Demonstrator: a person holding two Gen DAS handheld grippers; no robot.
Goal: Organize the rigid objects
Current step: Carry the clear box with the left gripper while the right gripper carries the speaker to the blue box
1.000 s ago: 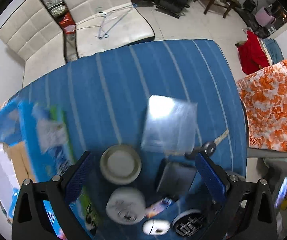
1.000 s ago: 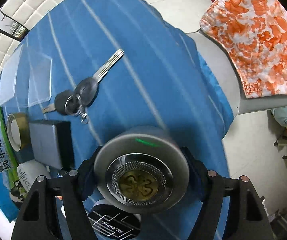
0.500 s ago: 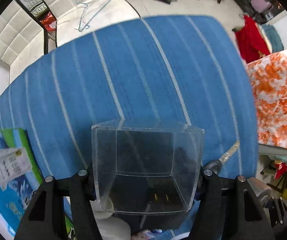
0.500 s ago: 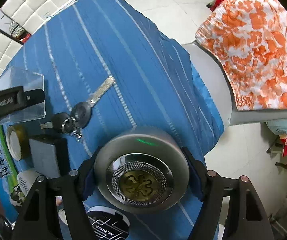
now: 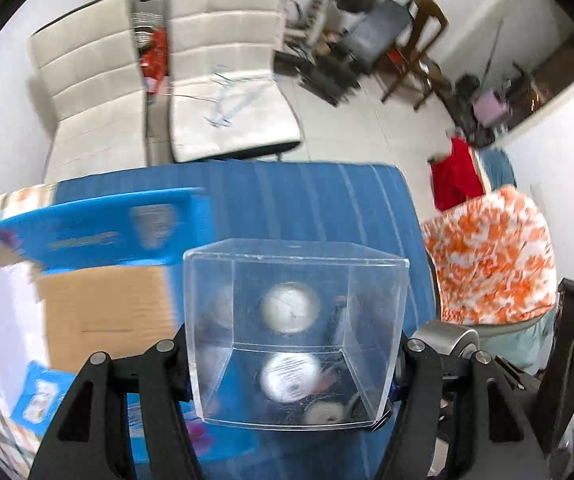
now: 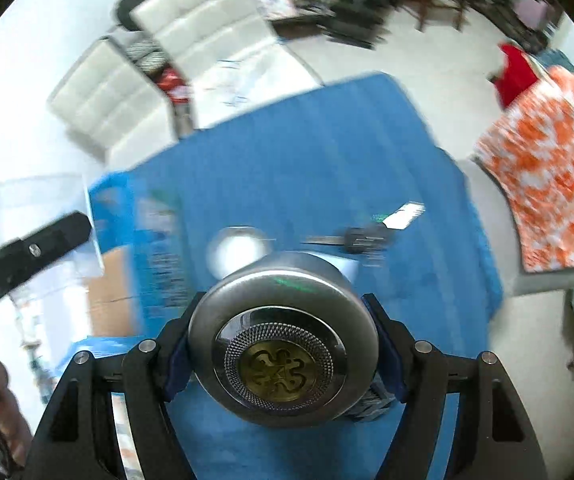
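Our left gripper (image 5: 293, 364) is clenched on a clear box (image 5: 297, 332), its fingers pressed against the two side walls near the bottom. The box is lifted off the table (image 5: 307, 200) and tilted, so that we look through it at blurred round things lying on the cloth below. Just to its left sits the open carton (image 5: 99, 304), brown inside with blue flaps, which we judge to be where things are being gathered.

Our right gripper (image 6: 283, 356) grasps a round metal tin (image 6: 283, 344), the blue pads squeezing its curved rim on both sides. It too is held in the air, above the blue cloth. Beyond it we see a set of keys (image 6: 367, 236) and a pale round lid (image 6: 235, 248) on the table, both smeared by motion. At the left edge of the right view the other gripper and its box show beside the carton.

What worries us most is the hold on the box. Its walls are smooth and thin, and we grip it low, so a quick swing could let it pivot or slide out; too hard a squeeze might bow or crack the plastic. The tin is held on a curve by two narrow pads, so it could roll out if we tip the wrist. Both frames are blurred, which suggests we are moving fast. With both hands heading for one carton, the grippers could knock each other, or a flap.
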